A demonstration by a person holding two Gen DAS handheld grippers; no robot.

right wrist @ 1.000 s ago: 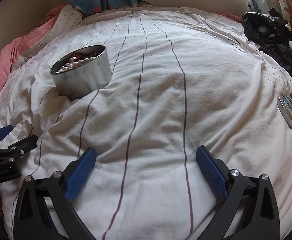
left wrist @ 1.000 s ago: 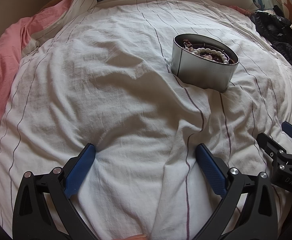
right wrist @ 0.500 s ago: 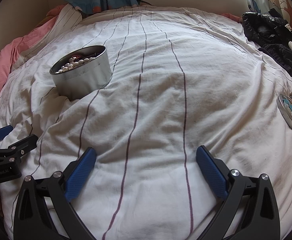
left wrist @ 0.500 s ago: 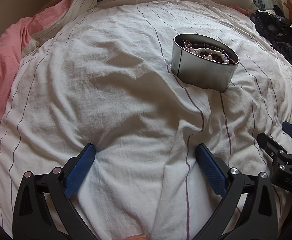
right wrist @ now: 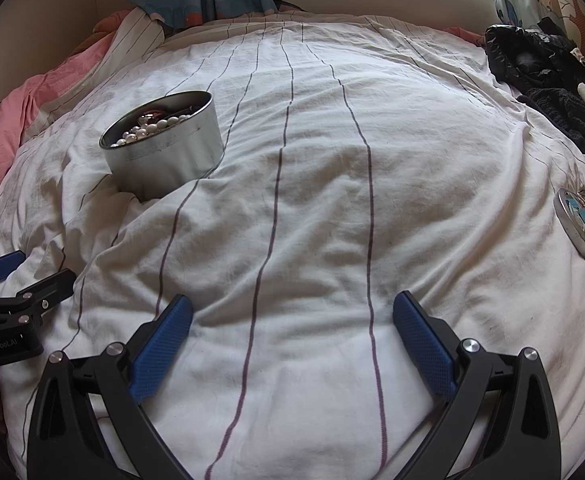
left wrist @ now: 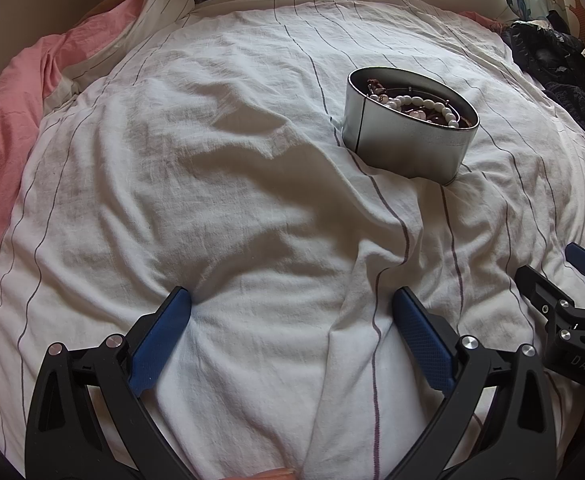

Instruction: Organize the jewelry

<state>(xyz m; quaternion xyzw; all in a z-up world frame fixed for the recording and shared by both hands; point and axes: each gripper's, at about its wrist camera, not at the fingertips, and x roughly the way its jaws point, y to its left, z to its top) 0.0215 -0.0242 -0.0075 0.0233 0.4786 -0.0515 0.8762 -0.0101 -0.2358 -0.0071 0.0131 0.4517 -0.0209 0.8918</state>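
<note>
A: Status. Left gripper [left wrist: 291, 312] and right gripper [right wrist: 292, 314] both have jaws spread wide, nothing between them, low over the bedsheet [left wrist: 212, 208]. Side by side near the bed's near edge.

B: Where's the jewelry?

A: All in the round metal tin [left wrist: 406, 142], about 1 o'clock from the left gripper, 11 o'clock from the right. Well apart from both. Lid is off: looks like it's the round lid [right wrist: 584, 226] at the right gripper's 3 o'clock, by the bed edge.

B: Contents?

A: A pearl bracelet [left wrist: 424, 106] on top, darker beads and something reddish under it. Can't tell how tangled.

B: Handling?

A: My read: the bracelet is light and limp, beads round and slick, so pads will slide off a single bead. Pinch across the strand where it arches above the rest. The string could snap if it's snagged below, so lift slowly.

B: Tin itself?

A: Thin, stiff, smooth wall, probably light. It sits tilted in a soft fold of sheet, so it may tip or skid when poked. Brace the rim with one gripper, pick with the other.

B: Obstacles?

A: Path is open. Dark clothes [right wrist: 532, 60] piled at 2 o'clock, pink blanket [left wrist: 8, 92] at 10 o'clock, both clear of the tin. Sheet wrinkles are the only snag.
</note>
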